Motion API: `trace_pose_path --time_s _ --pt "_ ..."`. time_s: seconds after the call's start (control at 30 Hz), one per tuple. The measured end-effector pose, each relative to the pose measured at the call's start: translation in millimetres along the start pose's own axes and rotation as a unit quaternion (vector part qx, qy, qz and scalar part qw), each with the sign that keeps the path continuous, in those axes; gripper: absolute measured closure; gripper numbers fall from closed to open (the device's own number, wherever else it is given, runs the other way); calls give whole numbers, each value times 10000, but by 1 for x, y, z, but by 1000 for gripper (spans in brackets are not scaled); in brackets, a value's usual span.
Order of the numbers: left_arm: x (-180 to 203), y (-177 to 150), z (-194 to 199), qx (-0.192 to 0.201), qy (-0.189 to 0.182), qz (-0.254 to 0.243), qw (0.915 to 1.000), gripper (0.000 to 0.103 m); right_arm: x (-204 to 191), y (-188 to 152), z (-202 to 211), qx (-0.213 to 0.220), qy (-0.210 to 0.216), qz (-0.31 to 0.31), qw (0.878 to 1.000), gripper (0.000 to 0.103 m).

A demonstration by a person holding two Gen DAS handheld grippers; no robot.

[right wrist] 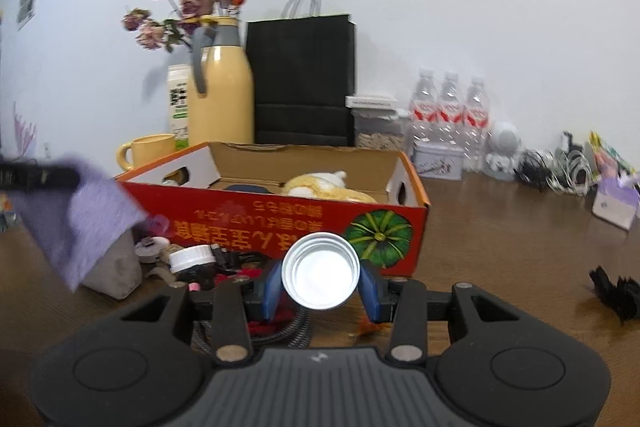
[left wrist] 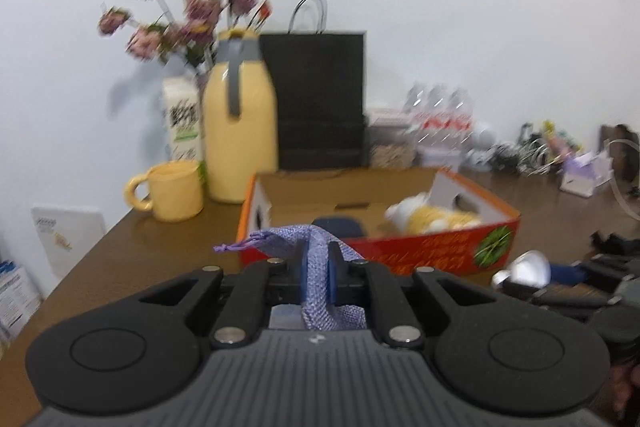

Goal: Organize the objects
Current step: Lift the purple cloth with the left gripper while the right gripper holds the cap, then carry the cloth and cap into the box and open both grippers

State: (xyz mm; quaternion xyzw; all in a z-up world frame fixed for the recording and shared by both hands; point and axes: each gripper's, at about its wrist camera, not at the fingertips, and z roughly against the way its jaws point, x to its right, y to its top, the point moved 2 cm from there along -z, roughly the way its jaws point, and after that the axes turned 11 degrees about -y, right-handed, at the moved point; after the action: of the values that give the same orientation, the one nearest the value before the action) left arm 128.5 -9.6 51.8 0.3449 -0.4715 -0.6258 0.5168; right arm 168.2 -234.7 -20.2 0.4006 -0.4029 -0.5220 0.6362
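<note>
My left gripper point(left wrist: 318, 259) is shut on a purple cloth drawstring pouch point(left wrist: 288, 237), which hangs above the brown table in front of the red-and-orange cardboard box point(left wrist: 440, 251). The right wrist view shows that pouch point(right wrist: 84, 223) at the left, hanging from the left gripper's black fingers point(right wrist: 40, 177). My right gripper point(right wrist: 321, 289) is shut on a round silver tin point(right wrist: 320, 273), held just before the box's red front wall point(right wrist: 280, 223). Inside the box lie a yellow-and-white plush toy point(right wrist: 324, 187) and a dark blue item point(left wrist: 338, 225). The tin point(left wrist: 528, 269) also shows at the right of the left wrist view.
Behind the box stand a yellow jug point(left wrist: 240, 131), a yellow mug point(left wrist: 176, 195), a milk carton point(right wrist: 178, 103), dried flowers, a black paper bag point(right wrist: 304, 75) and water bottles point(right wrist: 450, 115). In front of the box lie a grey block point(right wrist: 116, 267), a white-capped jar point(right wrist: 190, 259) and cables.
</note>
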Motion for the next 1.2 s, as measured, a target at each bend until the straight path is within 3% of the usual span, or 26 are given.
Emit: trace_pose_path --time_s 0.3,0.47,0.8,1.1,1.17,1.2 --pt "6 39 -19 364 -271 -235 9987 93 -22 42 2 434 213 321 9983 64" --pt "-3 55 -49 341 -272 -224 9988 93 -32 69 -16 530 266 413 9974 64" --pt "-35 74 -133 45 -179 221 9996 93 -65 108 -101 155 380 411 9983 64" --pt "-56 63 -187 -588 -220 456 9970 93 -72 99 -158 -466 364 268 9979 64" --pt "-57 61 -190 -671 -261 436 9965 90 -71 98 -160 -497 383 283 9976 64" --pt "-57 60 -190 -695 -259 422 9963 82 -71 98 -160 -505 382 294 9976 64"
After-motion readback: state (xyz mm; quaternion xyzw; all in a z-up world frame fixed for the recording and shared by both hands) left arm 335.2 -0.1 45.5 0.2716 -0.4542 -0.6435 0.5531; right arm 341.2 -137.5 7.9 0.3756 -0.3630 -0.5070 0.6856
